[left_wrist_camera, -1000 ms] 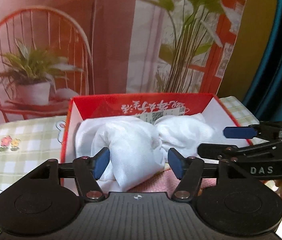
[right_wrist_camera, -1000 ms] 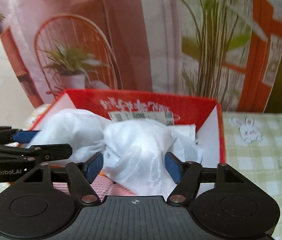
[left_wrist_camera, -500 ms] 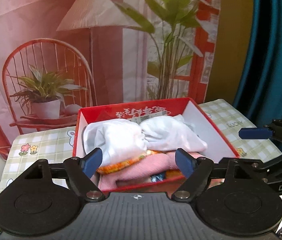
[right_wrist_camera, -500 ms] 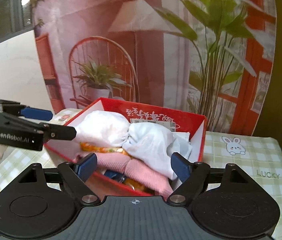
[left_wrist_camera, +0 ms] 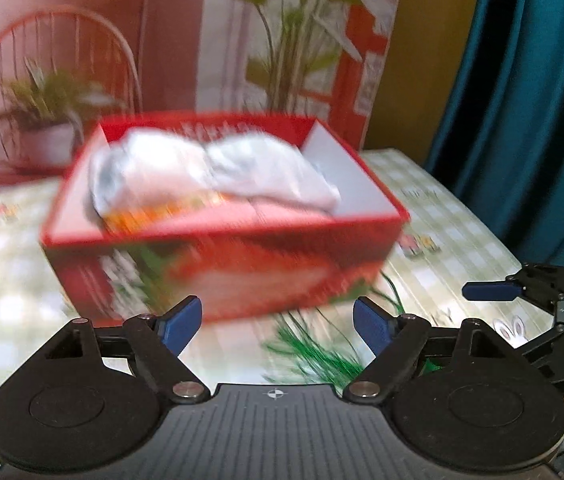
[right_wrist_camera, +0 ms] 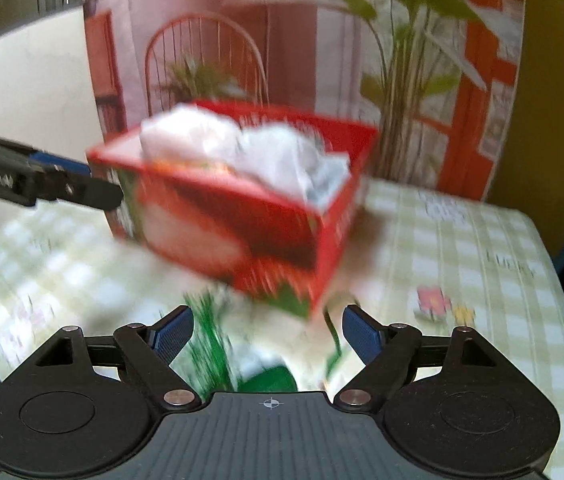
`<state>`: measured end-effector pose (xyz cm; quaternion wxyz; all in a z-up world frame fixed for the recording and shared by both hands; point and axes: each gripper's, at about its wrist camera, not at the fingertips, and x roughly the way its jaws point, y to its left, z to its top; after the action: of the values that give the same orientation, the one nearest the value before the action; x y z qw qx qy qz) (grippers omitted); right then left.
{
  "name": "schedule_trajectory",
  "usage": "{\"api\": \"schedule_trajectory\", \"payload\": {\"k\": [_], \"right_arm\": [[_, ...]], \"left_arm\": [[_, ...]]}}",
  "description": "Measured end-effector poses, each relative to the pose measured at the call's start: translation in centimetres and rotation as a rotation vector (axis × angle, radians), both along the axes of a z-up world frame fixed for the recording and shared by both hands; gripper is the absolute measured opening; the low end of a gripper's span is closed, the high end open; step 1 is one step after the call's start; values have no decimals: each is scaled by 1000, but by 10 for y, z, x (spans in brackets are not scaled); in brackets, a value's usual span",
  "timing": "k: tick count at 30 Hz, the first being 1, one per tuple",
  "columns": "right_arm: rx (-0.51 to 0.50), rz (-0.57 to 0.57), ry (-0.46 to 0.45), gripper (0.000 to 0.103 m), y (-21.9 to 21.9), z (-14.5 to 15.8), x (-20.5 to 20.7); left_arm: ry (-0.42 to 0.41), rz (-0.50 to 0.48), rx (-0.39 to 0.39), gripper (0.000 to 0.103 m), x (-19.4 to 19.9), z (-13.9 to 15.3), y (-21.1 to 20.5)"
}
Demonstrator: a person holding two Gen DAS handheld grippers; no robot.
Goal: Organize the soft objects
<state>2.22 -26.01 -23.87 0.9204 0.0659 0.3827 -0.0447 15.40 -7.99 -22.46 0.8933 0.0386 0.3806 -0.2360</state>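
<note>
Probably a home corner staged for recording: checked tablecloth [right_wrist_camera: 462,248], printed room-scene backdrop [left_wrist_camera: 169,40], teal curtain [left_wrist_camera: 530,100].

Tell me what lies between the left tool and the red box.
Only checked tablecloth, with a blurred green plant-like shape lying just ahead of the left tool, short of the red box. The left wrist view shows it.

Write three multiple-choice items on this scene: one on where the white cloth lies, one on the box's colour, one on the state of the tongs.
1. Where is the white cloth?
A. on top inside the box
B. on the tablecloth
C. between the left tongs

2. What colour is the box outside?
A. blue
B. red
C. black

3. How do the left tongs and right tongs stand?
A. both open, empty
B. both shut on cloth
C. one open, one shut

Key: 1 A, it tops the pile in the box; 2 B, red walls; 3 A, nothing between the blue pads.
</note>
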Motion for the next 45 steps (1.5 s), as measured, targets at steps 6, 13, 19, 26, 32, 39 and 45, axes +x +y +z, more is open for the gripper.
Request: {"api": "schedule_trajectory", "payload": {"k": [6, 13, 19, 26, 32, 39, 45], "right_arm": [[-30, 105, 50, 77, 15, -25, -26], [-28, 120, 83, 51, 26, -45, -18], [-3, 171, 45, 50, 42, -51, 5], [42, 253, 1, 50, 77, -53, 35], [-20, 316, -19, 53, 102, -52, 44], [-13, 256, -20, 53, 98, -46, 59], [-18, 242, -56, 45, 96, -35, 52]], "left_arm": [[81, -44, -21, 85, -4, -36, -14], [119, -58, -69, 84, -10, -54, -16], [155, -26, -127, 82, -11, -66, -8], [229, 33, -221, 82, -8, -84, 22], [282, 87, -326, 71, -1, -101, 44], [279, 80, -326, 51, 4, -103, 40], [216, 67, -336, 49, 1, -80, 41]]}}
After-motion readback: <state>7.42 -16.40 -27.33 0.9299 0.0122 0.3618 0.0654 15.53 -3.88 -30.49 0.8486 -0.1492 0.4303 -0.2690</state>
